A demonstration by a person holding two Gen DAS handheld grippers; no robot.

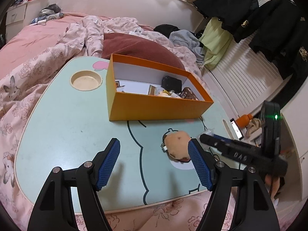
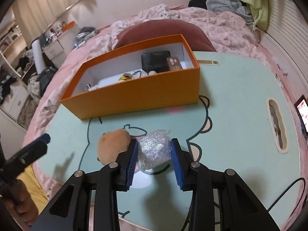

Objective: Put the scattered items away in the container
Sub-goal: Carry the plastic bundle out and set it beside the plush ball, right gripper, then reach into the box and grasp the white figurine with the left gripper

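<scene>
An orange box [image 1: 154, 107] [image 2: 134, 94] stands open on the mint lap table [image 1: 67, 125] [image 2: 240, 105] and holds several small items. A tan plush toy [image 1: 177, 142] [image 2: 112, 144] lies on the table in front of it. A clear bubble-wrap bundle [image 2: 154, 150] lies beside the toy. My right gripper [image 2: 154, 152] is open, its pads [image 2: 176, 157] on either side of the bundle. My left gripper [image 1: 154, 150] is open and empty above the table, the toy by its right finger [image 1: 198, 163]. The right gripper body [image 1: 240, 150] shows in the left wrist view.
The table sits on a bed with pink floral bedding [image 1: 28, 57] and a maroon cushion [image 1: 134, 44]. A round cup recess [image 1: 86, 80] and a handle slot [image 2: 277, 125] are cut in the table. A lit phone [image 2: 302, 113] lies at the right. Clothes [image 1: 269, 19] hang beyond.
</scene>
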